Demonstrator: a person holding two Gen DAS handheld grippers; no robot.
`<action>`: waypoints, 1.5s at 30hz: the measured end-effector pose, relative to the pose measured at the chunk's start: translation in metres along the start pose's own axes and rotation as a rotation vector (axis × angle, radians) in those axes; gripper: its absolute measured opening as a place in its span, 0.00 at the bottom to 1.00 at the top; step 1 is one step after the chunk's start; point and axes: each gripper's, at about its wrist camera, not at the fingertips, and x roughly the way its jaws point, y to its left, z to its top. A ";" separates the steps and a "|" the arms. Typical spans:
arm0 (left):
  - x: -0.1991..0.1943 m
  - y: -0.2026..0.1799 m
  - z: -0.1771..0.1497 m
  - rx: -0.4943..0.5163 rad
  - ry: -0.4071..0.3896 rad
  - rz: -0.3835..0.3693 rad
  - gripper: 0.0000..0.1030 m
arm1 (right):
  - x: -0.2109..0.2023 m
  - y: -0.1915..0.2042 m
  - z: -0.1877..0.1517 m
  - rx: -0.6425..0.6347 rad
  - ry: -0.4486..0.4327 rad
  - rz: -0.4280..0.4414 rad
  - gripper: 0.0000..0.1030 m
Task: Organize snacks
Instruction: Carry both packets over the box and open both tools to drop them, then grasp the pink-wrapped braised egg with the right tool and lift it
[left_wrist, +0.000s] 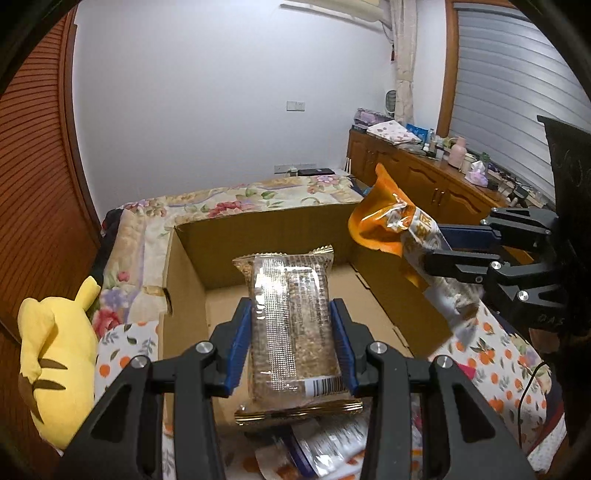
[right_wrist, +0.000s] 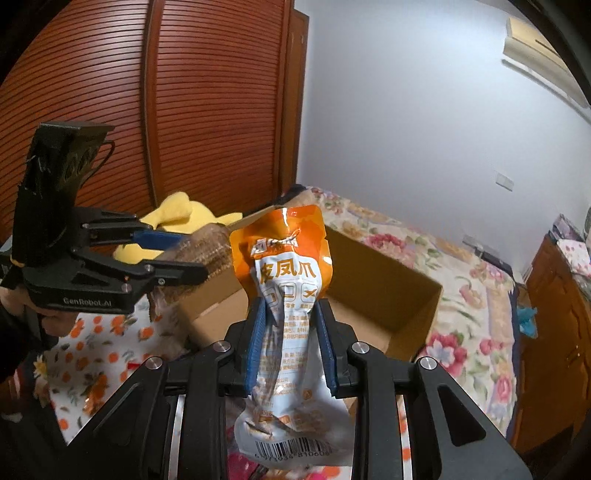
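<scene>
My left gripper is shut on a clear-wrapped brown grain bar pack, held over the near edge of an open cardboard box. My right gripper is shut on an orange and white snack pouch, also above the cardboard box. In the left wrist view the right gripper comes in from the right with the pouch at the box's right wall. In the right wrist view the left gripper is at the left with the brown pack. The box's floor looks bare.
The box lies on a bed with a floral cover. A yellow plush toy sits left of the box. More snack packets lie on an orange-print cloth below the grippers. A wooden cabinet stands at right, a slatted wardrobe at left.
</scene>
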 end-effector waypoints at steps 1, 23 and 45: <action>0.005 0.003 0.002 -0.001 0.005 0.003 0.39 | 0.005 -0.003 0.002 -0.002 0.004 -0.002 0.25; 0.032 0.018 0.005 -0.014 0.040 0.030 0.57 | 0.047 -0.031 -0.014 0.075 0.100 0.005 0.12; -0.083 -0.012 -0.085 0.029 -0.053 -0.014 0.74 | -0.051 0.013 -0.099 0.259 0.064 -0.129 0.45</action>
